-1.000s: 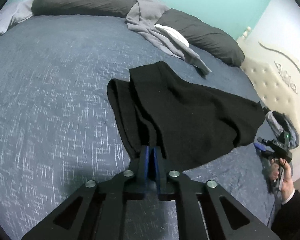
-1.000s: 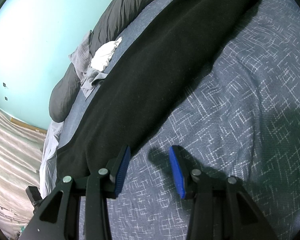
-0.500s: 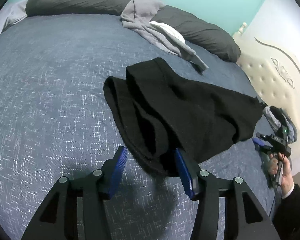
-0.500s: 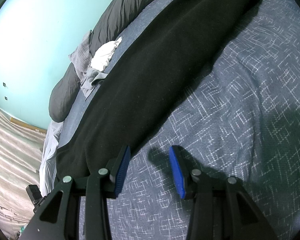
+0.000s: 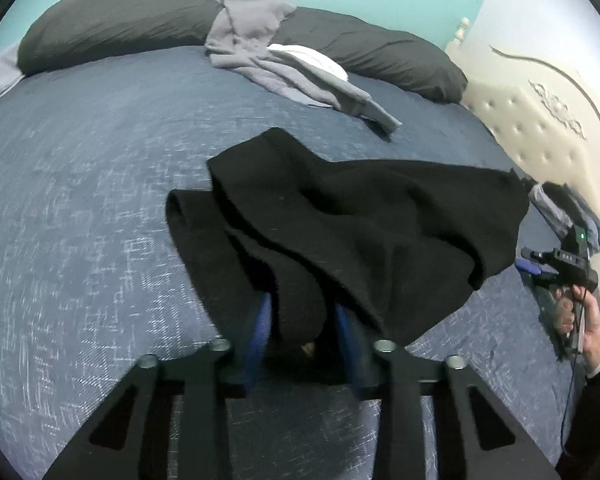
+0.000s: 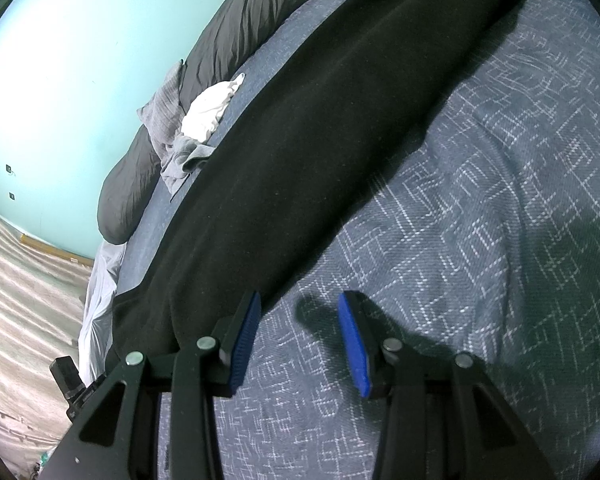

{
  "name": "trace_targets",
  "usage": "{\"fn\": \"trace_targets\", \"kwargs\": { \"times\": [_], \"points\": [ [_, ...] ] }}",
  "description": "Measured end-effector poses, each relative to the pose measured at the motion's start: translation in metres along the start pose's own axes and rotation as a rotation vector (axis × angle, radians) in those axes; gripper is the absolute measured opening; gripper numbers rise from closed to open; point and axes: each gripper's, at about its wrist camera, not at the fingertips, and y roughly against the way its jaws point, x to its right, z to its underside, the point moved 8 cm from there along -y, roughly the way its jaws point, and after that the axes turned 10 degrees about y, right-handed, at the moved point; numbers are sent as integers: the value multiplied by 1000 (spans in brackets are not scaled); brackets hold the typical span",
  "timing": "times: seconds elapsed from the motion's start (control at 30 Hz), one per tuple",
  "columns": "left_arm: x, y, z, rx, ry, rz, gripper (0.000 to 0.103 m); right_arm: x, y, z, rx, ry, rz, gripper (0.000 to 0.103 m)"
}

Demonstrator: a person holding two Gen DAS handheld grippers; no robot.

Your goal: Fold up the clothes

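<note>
Lying across the blue bed [image 5: 80, 184], half folded: black garment [image 5: 360, 232], near end bunched in loose layers, far end stretching toward the headboard [image 5: 540, 128].

Closing on that bunched near end: left claw [image 5: 302, 328], blue pads flanking a hanging lump of black cloth, pads partly hidden by the fabric, so not possible to tell whether already pinching.

Hovering released over bare bedspread: right claw [image 6: 296, 336], nothing between the blue pads, garment's edge running just beside the left-hand pad.

Risking from here, as a judgement:
- Catching only one layer of the bunch, the rest sliding out on lifting and the fold collapsing.
- Pinching bedspread along with the cloth, being so low against the bed, and dragging the cover up.
- Pulling with one claw alone while the other end is lying free, skewing the long garment instead of doubling it squarely.
- Missing the edge with the right claw, standing on the bedspread side of it.

Sitting well apart near the dark pillows [image 5: 112, 24]: grey clothing [image 5: 268, 64] and a white piece [image 5: 312, 60], not interfering.
</note>
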Motion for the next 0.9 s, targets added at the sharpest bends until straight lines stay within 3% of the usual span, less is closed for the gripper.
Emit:
{"fn": "trace_targets", "kwargs": {
  "times": [0.1, 0.3, 0.53, 0.9],
  "points": [
    [4, 5, 3, 2, 2, 7, 15, 0, 0, 0, 0, -1, 0, 41],
    [14, 25, 15, 28, 24, 59, 6, 0, 0, 0, 0, -10, -8, 41],
    [-2, 24, 38, -4, 80, 78, 6, 0, 1, 0, 1, -12, -10, 41],
    [-18, 25, 38, -5, 149, 103, 6, 1, 0, 0, 0, -14, -11, 41]
  ]
}}
